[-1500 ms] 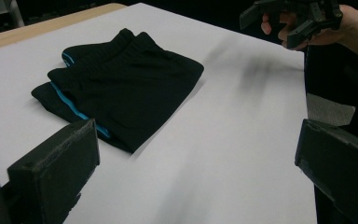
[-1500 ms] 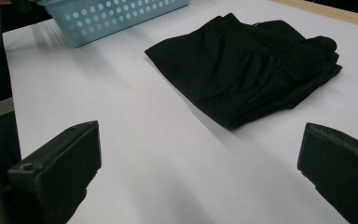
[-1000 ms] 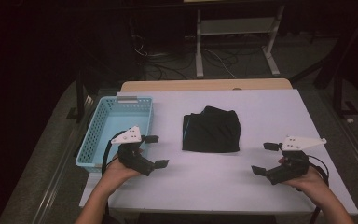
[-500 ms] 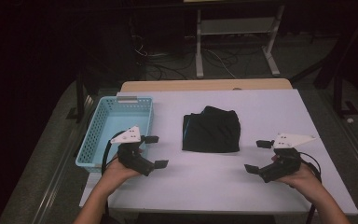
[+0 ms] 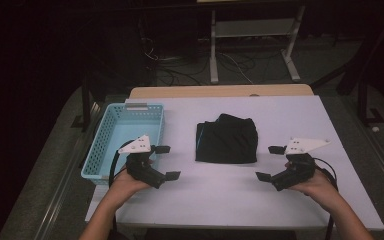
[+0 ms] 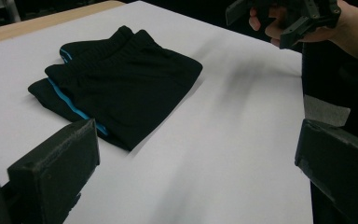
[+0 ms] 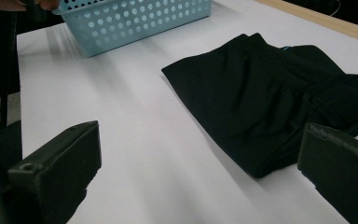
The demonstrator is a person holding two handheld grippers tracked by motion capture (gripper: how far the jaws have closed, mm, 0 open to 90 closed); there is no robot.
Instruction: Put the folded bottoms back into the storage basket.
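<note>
A folded black garment (image 5: 226,139) with a blue stripe lies in the middle of the white table (image 5: 280,115). In the left gripper view the garment (image 6: 116,81) is ahead and to the left; in the right gripper view it (image 7: 270,93) is ahead and to the right. My left gripper (image 5: 166,162) hovers open over the table, left of the garment and beside the basket. My right gripper (image 5: 270,163) hovers open to the garment's right, near its front corner. Nothing is between either pair of jaws.
A light blue perforated basket (image 5: 109,150) stands at the table's left edge, also seen in the right gripper view (image 7: 135,18). A wooden strip (image 5: 220,91) runs along the table's far edge. Beyond it stand a metal frame (image 5: 252,30) and cables on the dark floor.
My right gripper has moved left, closer to the garment's right side. The left gripper has stayed in place.
</note>
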